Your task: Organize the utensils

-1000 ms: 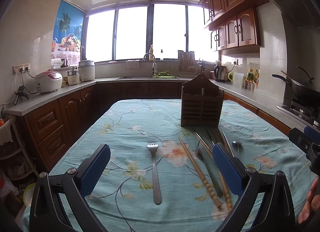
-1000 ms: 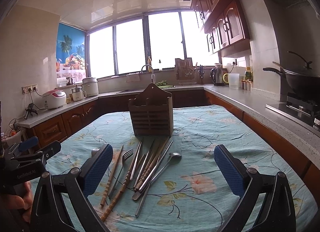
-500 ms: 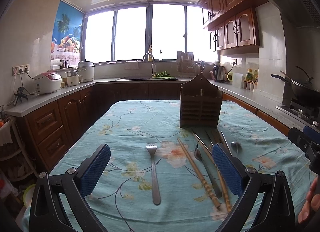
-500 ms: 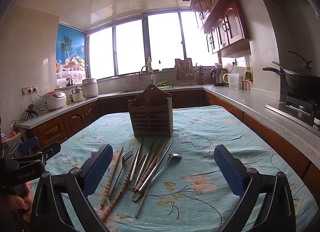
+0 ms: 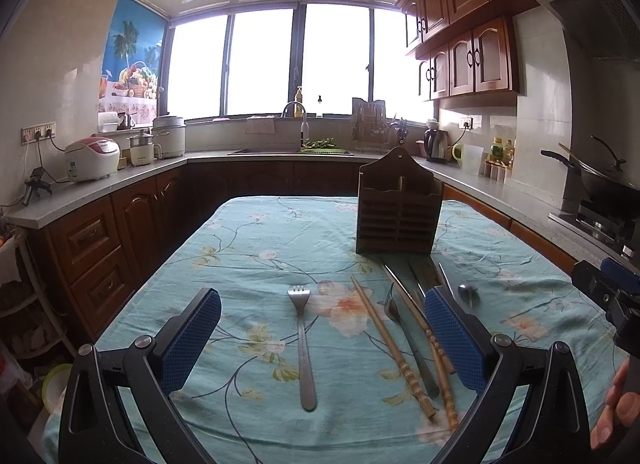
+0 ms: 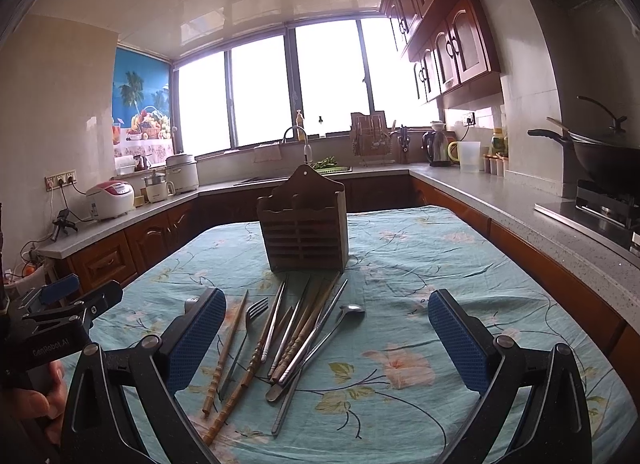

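Observation:
A brown wooden utensil holder (image 5: pixel 398 211) stands upright on the floral tablecloth; it also shows in the right wrist view (image 6: pixel 305 226). A lone steel fork (image 5: pixel 303 340) lies between the open jaws of my left gripper (image 5: pixel 322 340). Bamboo chopsticks (image 5: pixel 394 350), another fork and a spoon (image 5: pixel 467 292) lie to its right. In the right wrist view a pile of chopsticks (image 6: pixel 298 334), a fork (image 6: pixel 244 338) and a ladle spoon (image 6: pixel 320 348) lies before the holder. My right gripper (image 6: pixel 326 344) is open and empty above the pile.
The table (image 6: pixel 460 264) is ringed by kitchen counters with rice cookers (image 5: pixel 92 158) on the left, a sink at the back, and a wok on a stove (image 6: pixel 600 160) on the right. The other gripper shows at each view's edge.
Both grippers have shifted only slightly; the utensils and holder have not moved.

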`<state>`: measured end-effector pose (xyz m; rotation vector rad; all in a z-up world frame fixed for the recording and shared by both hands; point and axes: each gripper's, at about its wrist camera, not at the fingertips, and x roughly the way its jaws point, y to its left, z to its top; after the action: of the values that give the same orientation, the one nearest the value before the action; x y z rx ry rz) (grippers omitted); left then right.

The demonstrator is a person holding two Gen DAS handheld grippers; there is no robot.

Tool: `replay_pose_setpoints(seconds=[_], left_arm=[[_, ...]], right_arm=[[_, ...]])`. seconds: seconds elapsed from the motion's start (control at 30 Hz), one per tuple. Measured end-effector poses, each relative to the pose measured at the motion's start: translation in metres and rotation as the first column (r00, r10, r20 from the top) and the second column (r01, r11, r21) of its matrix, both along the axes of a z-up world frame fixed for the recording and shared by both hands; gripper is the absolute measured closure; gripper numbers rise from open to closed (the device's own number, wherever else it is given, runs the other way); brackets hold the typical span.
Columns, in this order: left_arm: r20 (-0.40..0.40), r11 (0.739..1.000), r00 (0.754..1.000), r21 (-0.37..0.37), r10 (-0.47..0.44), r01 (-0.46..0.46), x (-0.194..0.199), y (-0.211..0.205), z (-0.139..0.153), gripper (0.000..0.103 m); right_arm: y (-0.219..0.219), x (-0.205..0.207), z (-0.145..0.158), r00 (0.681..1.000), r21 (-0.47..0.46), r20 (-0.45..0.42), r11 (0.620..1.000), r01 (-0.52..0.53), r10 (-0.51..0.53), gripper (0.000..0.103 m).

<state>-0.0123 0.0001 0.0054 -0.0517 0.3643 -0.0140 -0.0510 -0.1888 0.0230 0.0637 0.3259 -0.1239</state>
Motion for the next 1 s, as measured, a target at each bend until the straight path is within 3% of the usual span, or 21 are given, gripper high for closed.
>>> replay_pose_setpoints(seconds=[0.3,0.63,0.73,1.0], left_arm=[[-0.09,0.998,0.996,-0.054,-0.024,0.019,0.025,0.01,0.005,0.001],[-0.249,0.993,0.966,-0.105,-0.071,0.046,0.074,0.024,0.014,0.008],[-0.279,0.992,0.956,-0.113,-0.086,0.057,0.089,0.026,0.018,0.013],[-0.35,0.985,0.924,-0.132,-0.154,0.114,0.128,0.022,0.019,0.026]], right_arm=[[-0.01,0.016,-0.001,0.997,0.055,-0.071,0.998,-0.024,0.028,0.001],[-0.032,0.043,-0.002,0.987,0.14,-0.155,0.99,-0.016,0.038,0.002],[-0.037,0.054,-0.006,0.981,0.16,-0.188,0.987,-0.016,0.047,0.008],[-0.048,0.09,-0.024,0.947,0.251,-0.309,0.968,-0.01,0.09,0.038]])
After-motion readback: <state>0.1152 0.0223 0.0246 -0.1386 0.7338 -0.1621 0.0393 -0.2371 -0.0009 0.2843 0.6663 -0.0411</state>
